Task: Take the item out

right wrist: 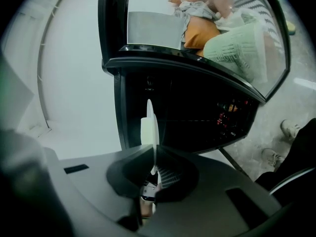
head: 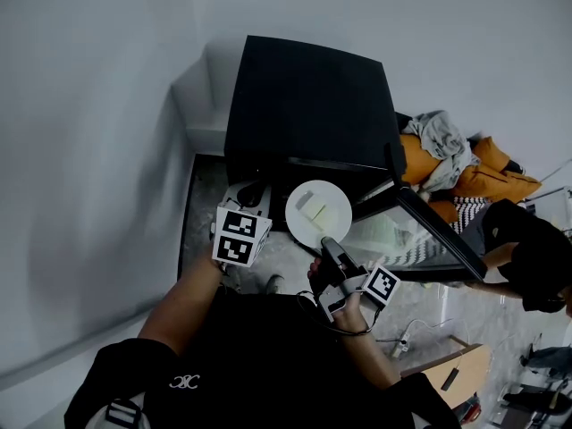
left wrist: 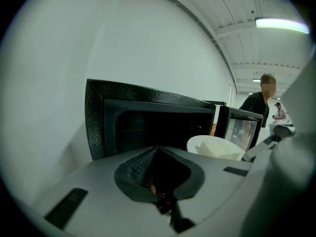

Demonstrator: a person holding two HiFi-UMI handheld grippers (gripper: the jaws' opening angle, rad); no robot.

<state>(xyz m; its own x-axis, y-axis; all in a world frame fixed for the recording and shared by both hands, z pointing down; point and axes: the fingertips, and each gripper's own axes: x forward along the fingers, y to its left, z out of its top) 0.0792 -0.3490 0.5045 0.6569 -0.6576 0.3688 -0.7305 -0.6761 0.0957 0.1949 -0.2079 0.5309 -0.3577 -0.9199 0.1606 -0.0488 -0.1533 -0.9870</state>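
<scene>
A black microwave (head: 308,105) stands against the wall with its door (head: 420,231) swung open to the right. Just in front of its dark opening hangs a white plate (head: 319,213) carrying pale yellowish pieces (head: 315,206). My right gripper (head: 327,241) is shut on the plate's near rim. In the right gripper view the plate (right wrist: 150,127) shows edge-on, clamped between the jaws of the right gripper (right wrist: 154,154). My left gripper (head: 250,195) sits left of the plate, shut and holding nothing. In the left gripper view the plate (left wrist: 215,146) lies to the right of the left gripper (left wrist: 157,148).
The microwave rests on a dark counter (head: 198,199) beside a grey wall. Orange and grey cloth (head: 456,164) is heaped behind the open door. A person in black (head: 527,257) is at the right. A wooden board (head: 460,378) lies on the floor.
</scene>
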